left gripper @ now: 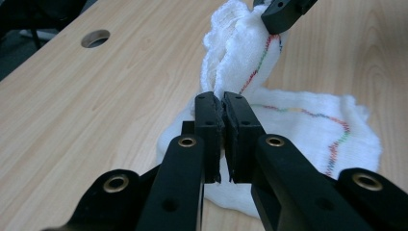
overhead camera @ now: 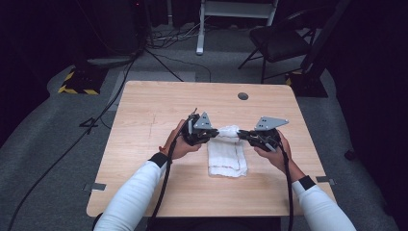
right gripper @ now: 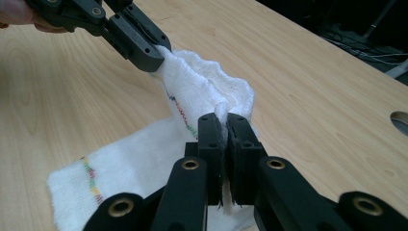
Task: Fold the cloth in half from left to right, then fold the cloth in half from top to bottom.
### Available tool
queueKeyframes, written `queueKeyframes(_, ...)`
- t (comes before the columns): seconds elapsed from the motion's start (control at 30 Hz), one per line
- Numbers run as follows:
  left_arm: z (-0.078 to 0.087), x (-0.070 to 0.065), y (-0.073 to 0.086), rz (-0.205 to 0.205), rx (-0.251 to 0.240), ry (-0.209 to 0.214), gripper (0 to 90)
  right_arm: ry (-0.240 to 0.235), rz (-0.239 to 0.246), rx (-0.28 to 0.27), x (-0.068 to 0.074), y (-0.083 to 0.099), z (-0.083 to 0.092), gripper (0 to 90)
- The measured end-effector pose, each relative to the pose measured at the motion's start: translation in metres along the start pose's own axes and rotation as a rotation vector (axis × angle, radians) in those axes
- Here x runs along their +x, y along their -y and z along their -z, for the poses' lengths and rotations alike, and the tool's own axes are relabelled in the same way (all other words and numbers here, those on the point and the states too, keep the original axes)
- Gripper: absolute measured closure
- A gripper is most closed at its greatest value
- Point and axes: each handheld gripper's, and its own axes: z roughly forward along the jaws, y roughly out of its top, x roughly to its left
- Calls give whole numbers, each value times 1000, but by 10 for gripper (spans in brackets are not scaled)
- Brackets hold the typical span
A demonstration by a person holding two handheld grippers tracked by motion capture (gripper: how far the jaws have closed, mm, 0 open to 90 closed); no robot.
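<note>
White cloth [overhead camera: 226,155] on table [overhead camera: 144,120], far edge lifted between both grippers: left gripper [left gripper: 222,108] and right gripper [right gripper: 224,126] each clamped on it.

- A rectangular table with a light wood-grain top [overhead camera: 159,103] stands in the middle of a dim room; a small round cable hole [overhead camera: 243,96] sits near its far edge, towards the right.
- The floor is grey carpet [overhead camera: 43,144], lit around the table and falling into darkness at the sides.
- Black cables [overhead camera: 96,120] trail across the carpet on the left — more lie tangled beyond the table.
- A black folding chair [overhead camera: 279,41] stands at the far right.
- A white metal frame leg [overhead camera: 200,29] rises behind the table.
- A black base with yellow-and-black hazard stripes [overhead camera: 79,82] rests at the far left.
- Strips of grey tape [overhead camera: 97,186] mark the carpet — one beside each near corner.
</note>
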Motion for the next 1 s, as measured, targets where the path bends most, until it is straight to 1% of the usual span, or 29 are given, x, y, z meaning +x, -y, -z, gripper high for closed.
queueKeyframes(0.07,0,-3,3,3,1,18,852,-6,9,7,3,2,1,858)
queueKeyframes(0.17,2,-8,5,4,-1,34,852,-15,18,14,7,4,3,858)
queueKeyframes(0.27,3,-13,6,-8,0,49,853,-26,21,13,12,9,6,858)
queueKeyframes(0.37,2,-20,7,-23,15,58,853,-26,34,3,17,15,9,858)
queueKeyframes(0.4,3,-23,7,-18,12,63,853,-26,40,4,20,16,10,859)
queueKeyframes(0.43,3,-25,7,-24,12,68,853,-27,42,5,21,17,12,858)
queueKeyframes(0.53,3,-32,10,-38,18,80,852,-40,43,7,25,23,13,859)
queueKeyframes(0.6,2,-35,12,-36,20,93,852,-53,33,8,28,26,13,858)
queueKeyframes(0.73,2,-42,18,-42,40,114,849,-70,47,38,35,33,13,858)
queueKeyframes(0.87,2,-49,25,-41,51,130,837,-78,45,36,42,40,17,858)
queueKeyframes(1.0,-1,-57,30,-48,81,139,830,-88,55,46,48,46,18,858)
